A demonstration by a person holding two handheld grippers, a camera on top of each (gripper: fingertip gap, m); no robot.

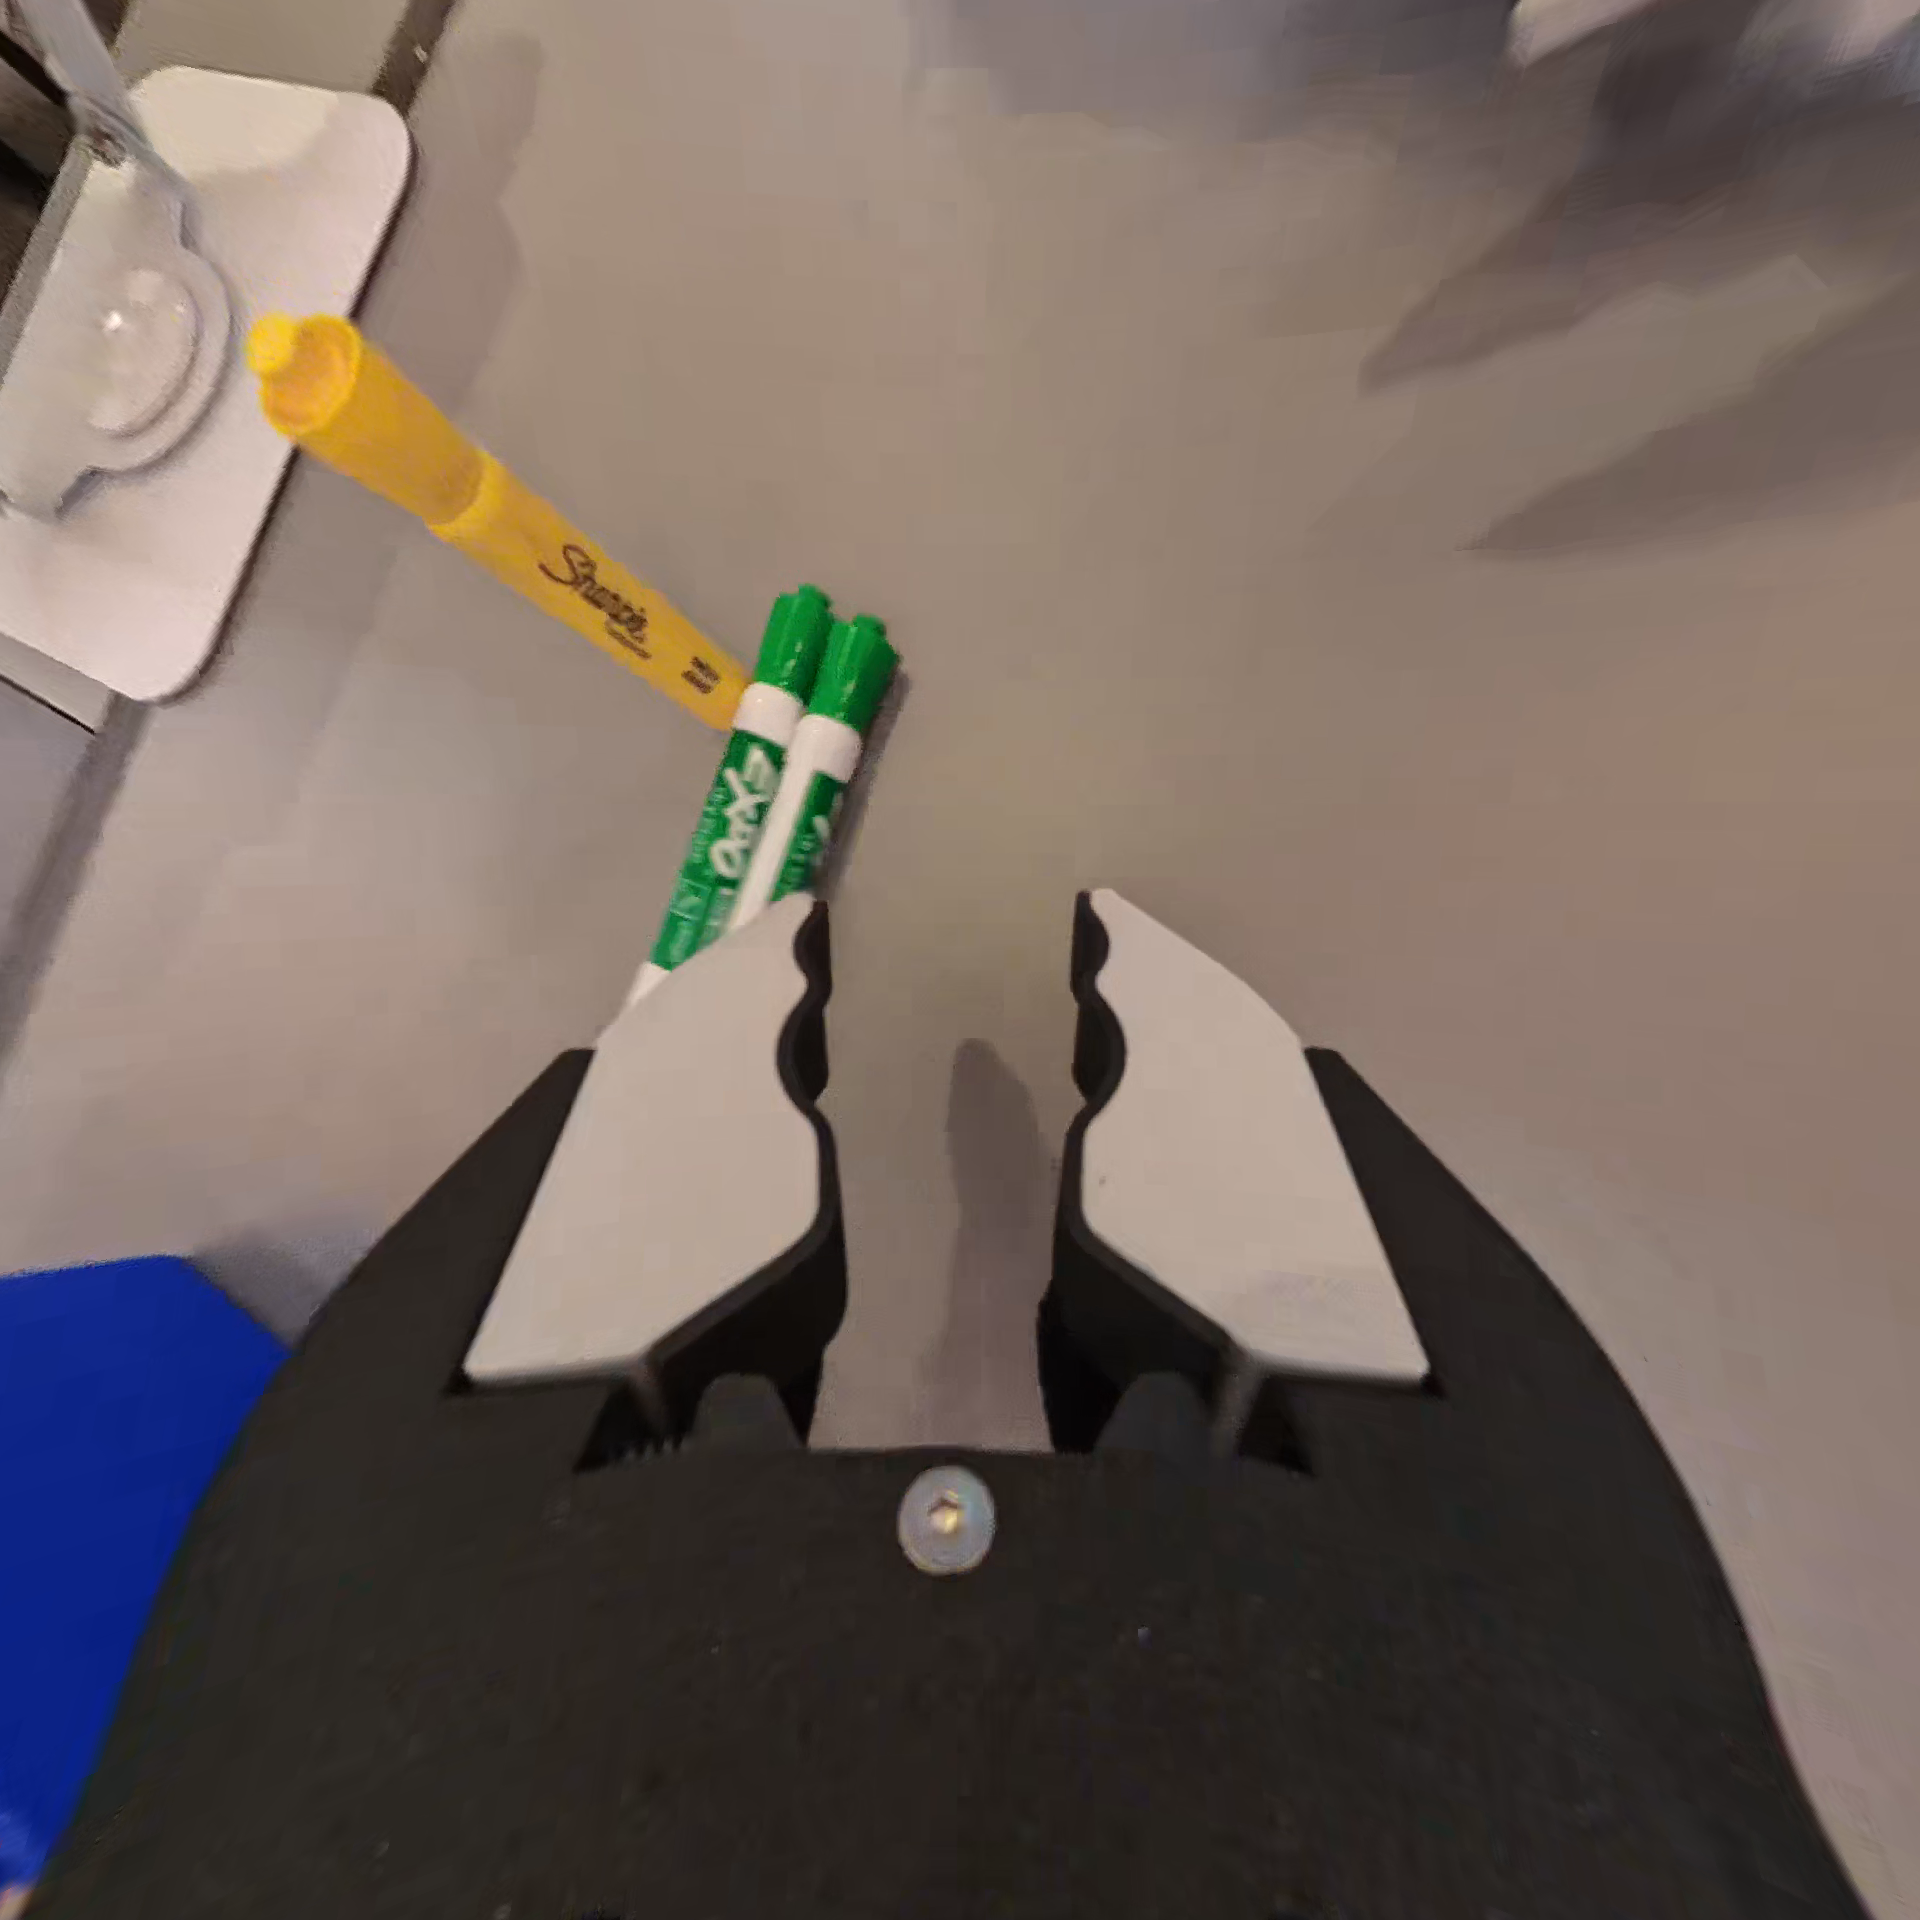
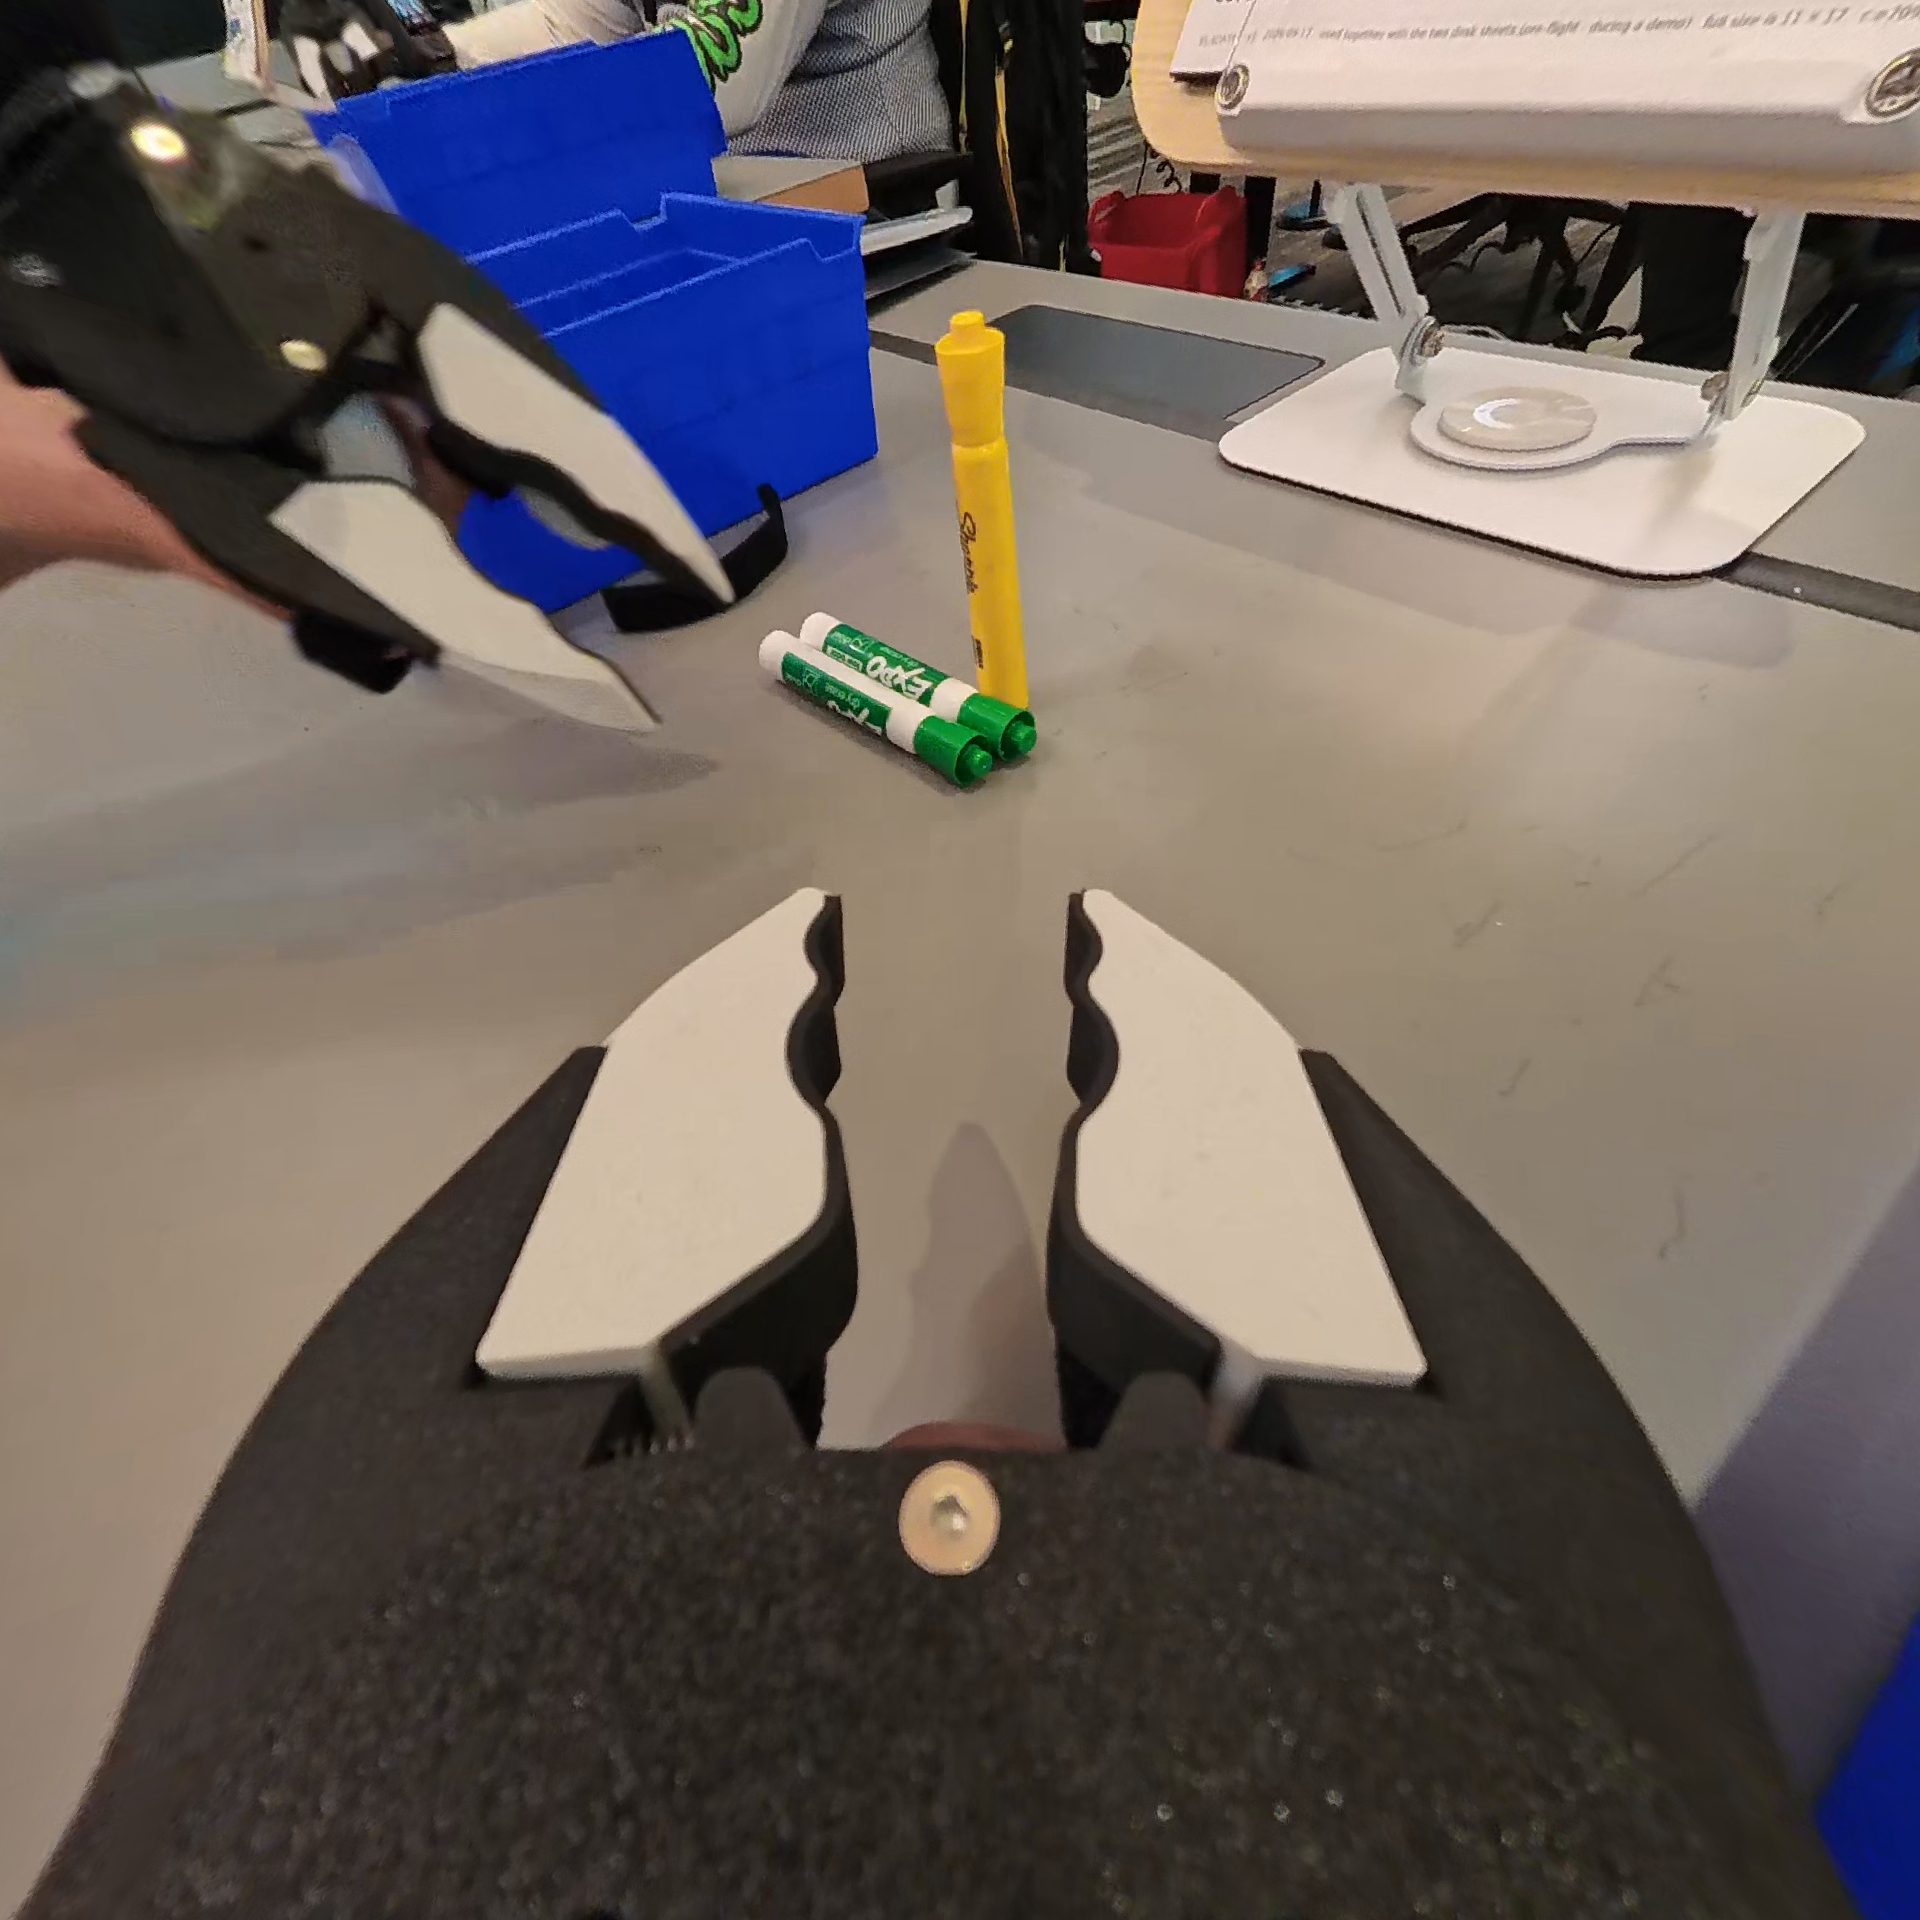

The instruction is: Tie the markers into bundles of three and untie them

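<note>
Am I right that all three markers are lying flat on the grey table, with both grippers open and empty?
Not quite. Only the two green markers lie flat, side by side. The yellow marker stands on end beside their capped ends, as the right wrist view shows. The rest holds: the left gripper and right gripper are open and empty above the grey table.

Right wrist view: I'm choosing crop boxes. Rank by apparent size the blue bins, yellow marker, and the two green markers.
1. Blue bins, largest by far.
2. Yellow marker.
3. The two green markers: they look alike, so unranked between themselves.
</note>
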